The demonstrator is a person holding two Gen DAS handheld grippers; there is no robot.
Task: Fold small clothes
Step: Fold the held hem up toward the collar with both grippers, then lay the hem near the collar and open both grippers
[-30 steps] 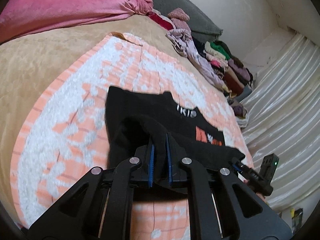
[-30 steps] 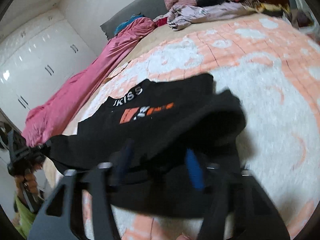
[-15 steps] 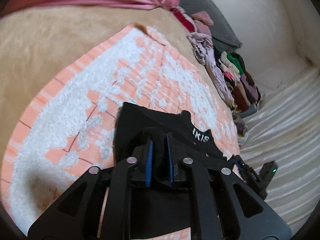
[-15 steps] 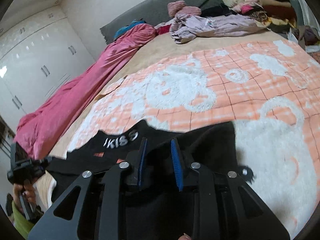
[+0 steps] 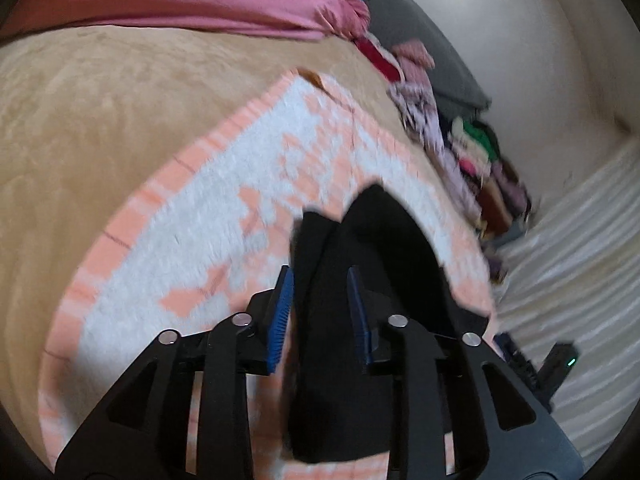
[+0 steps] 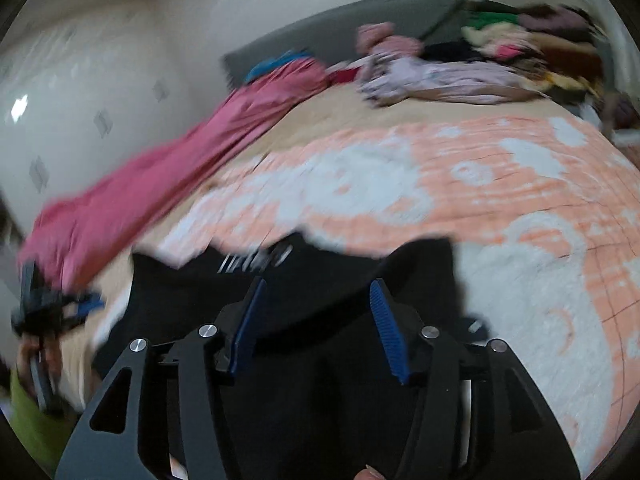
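A small black garment (image 5: pixel 372 264) with white lettering lies on the orange and white blanket (image 5: pixel 224 184). In the left wrist view my left gripper (image 5: pixel 320 284) is open, its blue pads on either side of a raised fold of the black cloth. In the right wrist view my right gripper (image 6: pixel 316 296) is open just above the black garment (image 6: pixel 320 280), whose lettering shows blurred ahead of the fingers. The left gripper (image 6: pixel 44 308) also shows at the far left there. Both views are motion-blurred.
A pink bedspread (image 6: pixel 160 176) lies along the far side of the tan bed cover (image 5: pixel 80 120). A pile of mixed clothes (image 6: pixel 500 56) sits at the head of the bed by a grey headboard (image 6: pixel 360 24). White curtains (image 5: pixel 580 260) hang to the right.
Both grippers have opened and let go of the black garment, which now lies folded lower on the blanket. Both cameras are moving, so the views are blurred.
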